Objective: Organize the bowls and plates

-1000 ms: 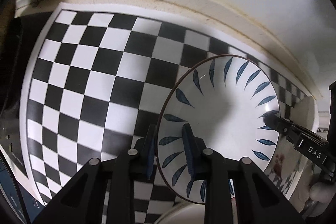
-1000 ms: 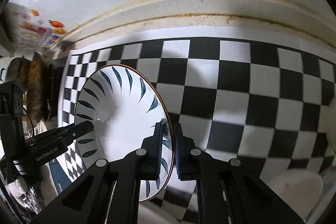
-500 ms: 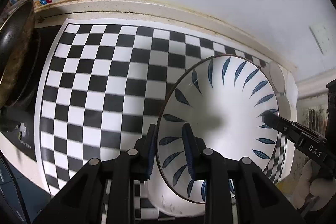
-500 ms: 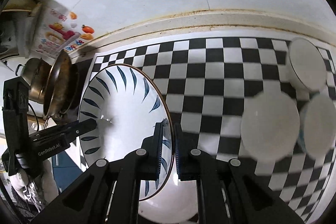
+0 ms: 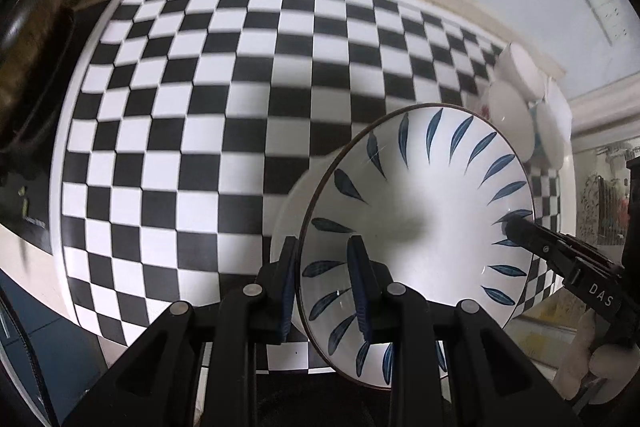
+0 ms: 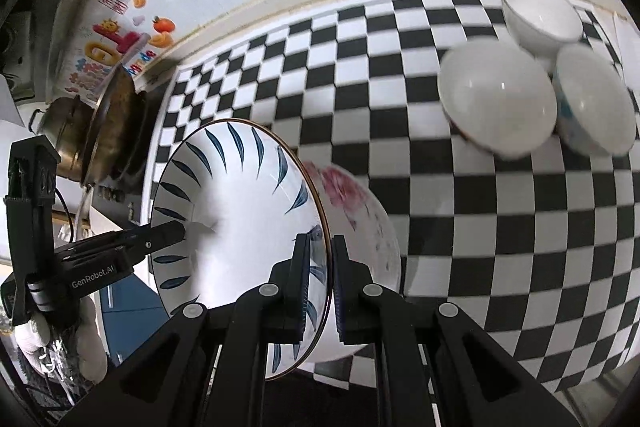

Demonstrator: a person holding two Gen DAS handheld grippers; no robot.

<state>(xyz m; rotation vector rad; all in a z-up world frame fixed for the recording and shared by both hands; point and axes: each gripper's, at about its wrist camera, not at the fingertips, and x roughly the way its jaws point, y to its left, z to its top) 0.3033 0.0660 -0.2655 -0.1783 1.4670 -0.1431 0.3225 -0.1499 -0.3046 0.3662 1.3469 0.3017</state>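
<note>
Item: white ceramic plate with blue leaf strokes and a thin brown rim (image 5: pixel 416 223), held tilted above the checkered tabletop (image 5: pixel 224 107). Left gripper (image 5: pixel 323 281) fingers clamp its near rim; right gripper (image 6: pixel 320 279) fingers clamp the opposite edge (each gripper shows in the other's view). Beneath the plate: white bowl with red floral print (image 6: pixel 360 211). Farther right: three white bowls (image 6: pixel 532 75), clustered, touching. Far left: metal pots (image 6: pixel 100 131) by the wall.
</note>
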